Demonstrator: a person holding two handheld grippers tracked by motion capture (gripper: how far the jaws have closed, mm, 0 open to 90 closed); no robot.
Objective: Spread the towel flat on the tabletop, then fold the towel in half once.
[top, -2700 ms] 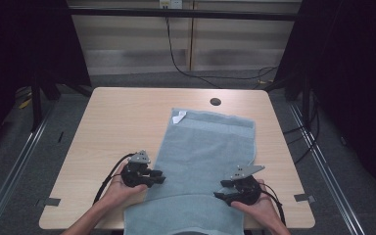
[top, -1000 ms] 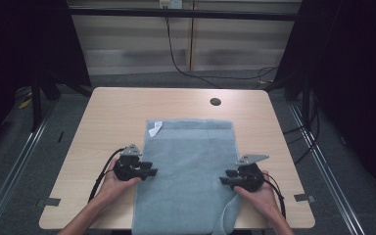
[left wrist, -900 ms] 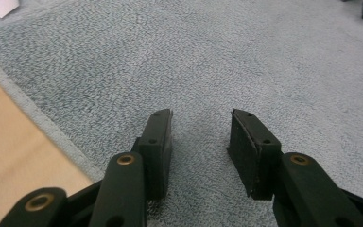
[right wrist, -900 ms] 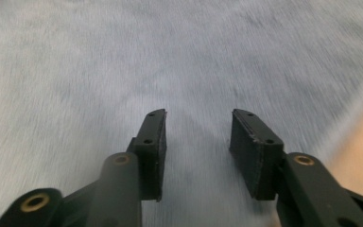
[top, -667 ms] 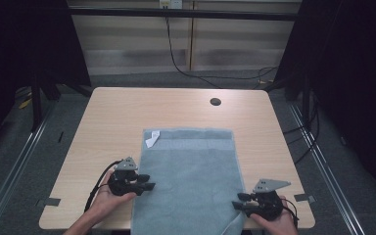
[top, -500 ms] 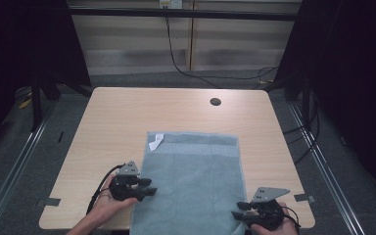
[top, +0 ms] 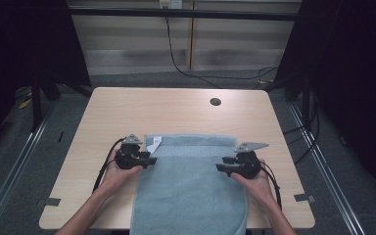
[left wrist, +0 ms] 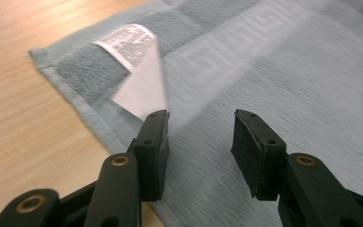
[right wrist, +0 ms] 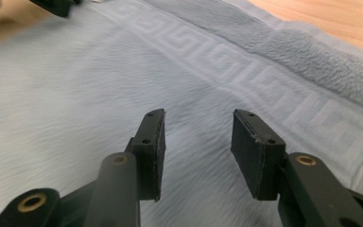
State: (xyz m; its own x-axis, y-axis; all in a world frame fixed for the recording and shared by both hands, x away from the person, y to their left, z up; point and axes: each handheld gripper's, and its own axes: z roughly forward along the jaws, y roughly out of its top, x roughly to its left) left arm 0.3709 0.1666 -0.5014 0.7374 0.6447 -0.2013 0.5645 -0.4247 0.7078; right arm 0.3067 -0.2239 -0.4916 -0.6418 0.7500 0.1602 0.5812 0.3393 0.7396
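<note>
On table (top: 127,112), towel (top: 191,186) hangs over near edge; left gripper (top: 146,159) and right gripper (top: 223,164) flank it, jaws apart, empty, likely to regrip.

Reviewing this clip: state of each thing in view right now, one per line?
Towel: spread flat on the table, near end hanging over the table's front edge.
Label: folded onto the towel's far left corner.
Left gripper: open, over the towel's left edge, gripping nothing.
Right gripper: open, over the towel's right side, gripping nothing.
Table: far half bare.
</note>
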